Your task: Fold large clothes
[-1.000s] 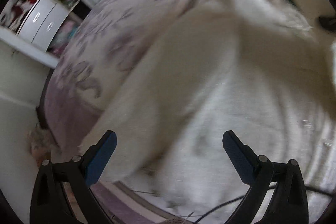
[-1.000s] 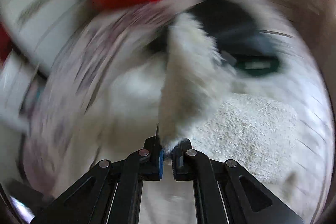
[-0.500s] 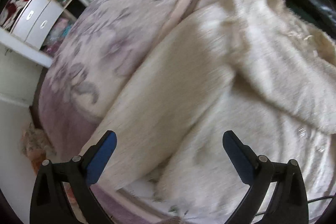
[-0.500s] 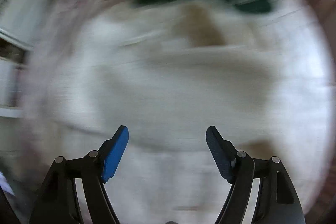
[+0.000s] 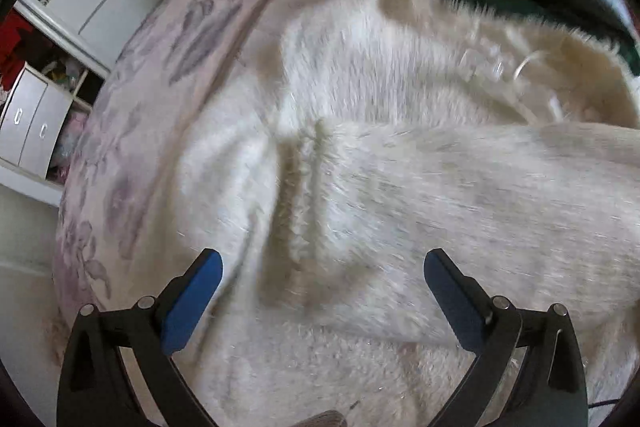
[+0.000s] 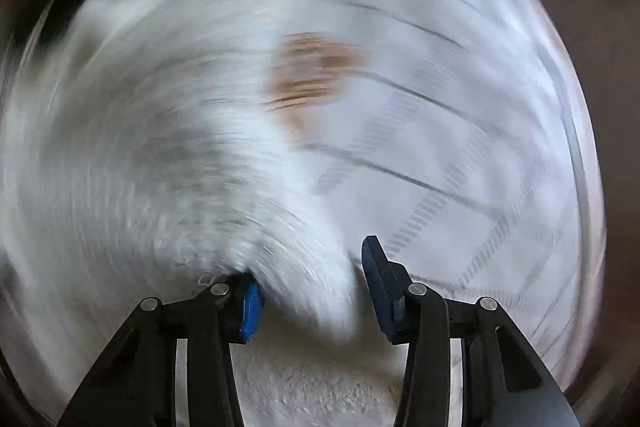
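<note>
Both views are aimed down, close over the fluffy white garment [image 5: 400, 187] [image 6: 160, 167], which is shared; right view is motion-blurred.

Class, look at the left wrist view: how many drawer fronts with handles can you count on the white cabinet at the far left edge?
2. Both sit on the white cabinet at the left edge, side by side: one drawer front, the other just to its right. More may be hidden beyond the frame.

Left gripper [image 5: 322, 281] fingers spread wide; right gripper [image 6: 310, 283] fingers parted.
</note>
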The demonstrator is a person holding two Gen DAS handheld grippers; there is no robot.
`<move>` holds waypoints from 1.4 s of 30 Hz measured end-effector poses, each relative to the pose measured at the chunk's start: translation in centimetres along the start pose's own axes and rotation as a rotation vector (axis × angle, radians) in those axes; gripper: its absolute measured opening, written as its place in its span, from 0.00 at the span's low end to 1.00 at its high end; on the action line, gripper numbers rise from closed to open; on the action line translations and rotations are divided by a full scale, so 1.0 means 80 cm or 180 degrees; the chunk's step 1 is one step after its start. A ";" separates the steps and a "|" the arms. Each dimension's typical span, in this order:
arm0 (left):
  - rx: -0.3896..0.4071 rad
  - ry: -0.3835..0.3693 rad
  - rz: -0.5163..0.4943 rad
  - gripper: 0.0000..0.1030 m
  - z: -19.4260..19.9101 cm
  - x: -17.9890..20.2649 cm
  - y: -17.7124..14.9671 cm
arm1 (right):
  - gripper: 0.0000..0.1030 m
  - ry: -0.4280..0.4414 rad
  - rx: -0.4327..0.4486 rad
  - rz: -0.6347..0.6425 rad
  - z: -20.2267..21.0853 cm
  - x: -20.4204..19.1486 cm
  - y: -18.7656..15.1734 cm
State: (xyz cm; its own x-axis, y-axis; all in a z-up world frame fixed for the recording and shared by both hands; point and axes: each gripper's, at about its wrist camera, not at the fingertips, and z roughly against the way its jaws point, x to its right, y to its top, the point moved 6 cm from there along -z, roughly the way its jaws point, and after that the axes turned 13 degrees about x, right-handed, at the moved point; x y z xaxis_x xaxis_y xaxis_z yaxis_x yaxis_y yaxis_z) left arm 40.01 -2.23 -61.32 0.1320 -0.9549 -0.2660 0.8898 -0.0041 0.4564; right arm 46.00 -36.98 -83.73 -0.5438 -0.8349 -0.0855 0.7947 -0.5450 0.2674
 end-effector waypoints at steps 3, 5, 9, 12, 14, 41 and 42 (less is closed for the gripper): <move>-0.0212 0.0099 0.0000 1.00 -0.024 0.010 -0.012 | 0.55 0.0242 -0.0275 -0.0472 -0.003 0.032 -0.027; -0.0256 0.0100 0.0085 1.00 -0.033 0.009 -0.013 | 0.55 0.0100 -0.0238 -0.0372 0.018 0.039 -0.037; -0.0169 0.0139 0.0167 1.00 -0.041 0.005 0.000 | 0.56 0.0212 0.0317 -0.0130 0.088 0.019 -0.030; -0.0184 0.0133 0.0236 1.00 -0.050 0.004 0.004 | 0.56 0.0652 0.0315 0.0264 0.089 -0.039 -0.037; -0.0168 0.0123 0.0311 1.00 -0.055 0.002 0.005 | 0.53 0.0660 0.0275 0.0419 0.060 -0.081 -0.032; -0.1446 -0.0293 0.3846 0.67 0.009 -0.372 -0.358 | 0.62 0.0101 -0.0457 0.1756 0.086 -0.231 -0.269; -0.1361 -0.0346 0.3894 0.56 -0.001 -0.376 -0.355 | 0.62 0.0035 -0.0454 0.1754 0.082 -0.237 -0.280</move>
State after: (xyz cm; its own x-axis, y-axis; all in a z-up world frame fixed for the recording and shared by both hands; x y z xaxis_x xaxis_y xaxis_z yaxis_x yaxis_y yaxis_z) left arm 10.83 26.64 -66.34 0.9341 -0.2911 0.2067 0.2888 0.9565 0.0420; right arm 36.75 -8.48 -81.83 -0.0363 -0.9991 0.0197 0.9892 -0.0332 0.1431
